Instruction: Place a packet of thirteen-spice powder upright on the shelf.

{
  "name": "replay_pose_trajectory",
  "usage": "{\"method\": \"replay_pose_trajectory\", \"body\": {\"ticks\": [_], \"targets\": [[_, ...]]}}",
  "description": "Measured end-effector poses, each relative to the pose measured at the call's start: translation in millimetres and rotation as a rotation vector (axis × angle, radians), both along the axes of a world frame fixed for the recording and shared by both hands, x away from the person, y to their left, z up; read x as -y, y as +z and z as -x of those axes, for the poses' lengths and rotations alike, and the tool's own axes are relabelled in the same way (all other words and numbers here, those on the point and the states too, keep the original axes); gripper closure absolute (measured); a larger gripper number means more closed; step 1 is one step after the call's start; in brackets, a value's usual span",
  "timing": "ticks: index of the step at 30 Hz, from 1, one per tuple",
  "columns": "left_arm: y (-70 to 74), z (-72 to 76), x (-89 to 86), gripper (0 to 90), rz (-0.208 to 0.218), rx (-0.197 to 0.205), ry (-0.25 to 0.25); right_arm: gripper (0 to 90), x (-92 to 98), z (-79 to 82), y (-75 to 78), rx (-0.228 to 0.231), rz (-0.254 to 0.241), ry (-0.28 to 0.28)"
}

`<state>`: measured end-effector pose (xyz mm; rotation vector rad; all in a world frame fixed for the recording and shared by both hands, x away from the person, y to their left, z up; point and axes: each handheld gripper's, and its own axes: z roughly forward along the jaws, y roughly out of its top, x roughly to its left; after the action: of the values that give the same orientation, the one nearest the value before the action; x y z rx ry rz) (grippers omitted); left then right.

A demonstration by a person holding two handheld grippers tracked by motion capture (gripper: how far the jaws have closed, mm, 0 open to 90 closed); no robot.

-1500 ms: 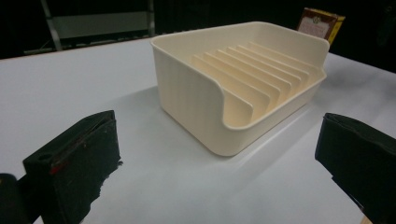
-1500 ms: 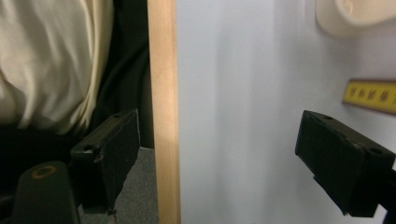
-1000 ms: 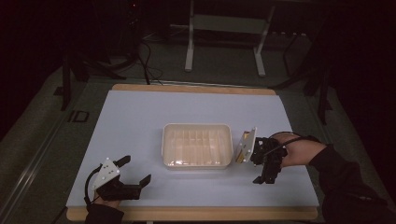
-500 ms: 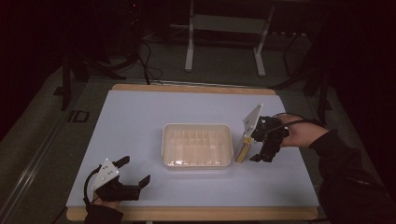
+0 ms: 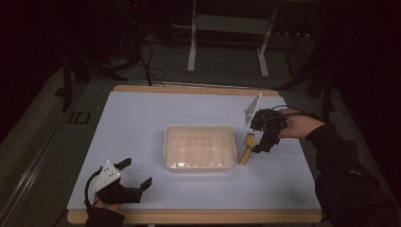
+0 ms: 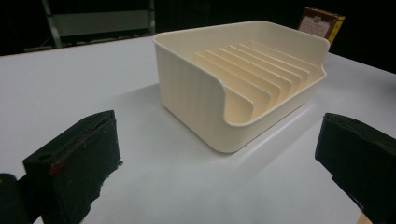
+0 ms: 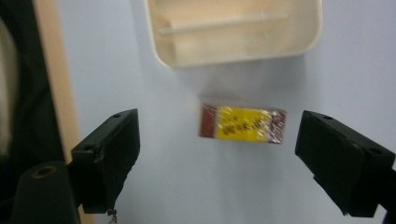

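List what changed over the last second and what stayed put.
The right gripper moved away from the person, toward the table's far side; its jaws have just been opening, pads clear of the small box lying between them beside the tray. The left gripper, open, and the tray kept still.

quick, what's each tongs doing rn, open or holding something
Left tongs: open, holding nothing.
Right tongs: open, jaws just widened; the box lies free on the table between them, not gripped.
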<state>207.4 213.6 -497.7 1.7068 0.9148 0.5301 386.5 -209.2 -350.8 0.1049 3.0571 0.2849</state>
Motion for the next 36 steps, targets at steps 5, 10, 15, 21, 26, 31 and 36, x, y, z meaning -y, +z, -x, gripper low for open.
{"method": "replay_pose_trajectory", "body": {"ticks": [5,10,15,21,26,31,36], "targets": [[0.0,0.1,0.0,0.1,-0.002,0.001,-0.001,13.0,0.6,-7.0,-7.2,-0.009,0.014,-0.032],[-0.2,-0.1,0.4,0.1,-0.004,-0.001,-0.003,13.0,-0.9,-14.9,-17.0,-0.037,0.018,-0.061],[-0.2,-0.1,0.2,0.1,-0.005,-0.001,-0.003,13.6,-3.9,-19.6,-30.4,-0.052,0.052,-0.072],[-0.3,-0.1,0.3,0.1,-0.009,-0.003,-0.005,15.0,-7.2,-23.9,-43.3,-0.075,0.074,-0.067],[-0.4,-0.1,0.1,0.1,-0.008,-0.003,-0.006,22.5,-8.2,-29.4,-50.3,-0.090,0.085,-0.066],[-0.5,-0.1,0.3,0.1,-0.009,-0.004,-0.006,24.2,-8.3,-31.4,-54.5,-0.102,0.096,-0.067],[-0.6,-0.3,0.2,0.1,-0.008,-0.005,-0.007,29.9,-7.9,-32.4,-59.0,-0.108,0.110,-0.064]]}}
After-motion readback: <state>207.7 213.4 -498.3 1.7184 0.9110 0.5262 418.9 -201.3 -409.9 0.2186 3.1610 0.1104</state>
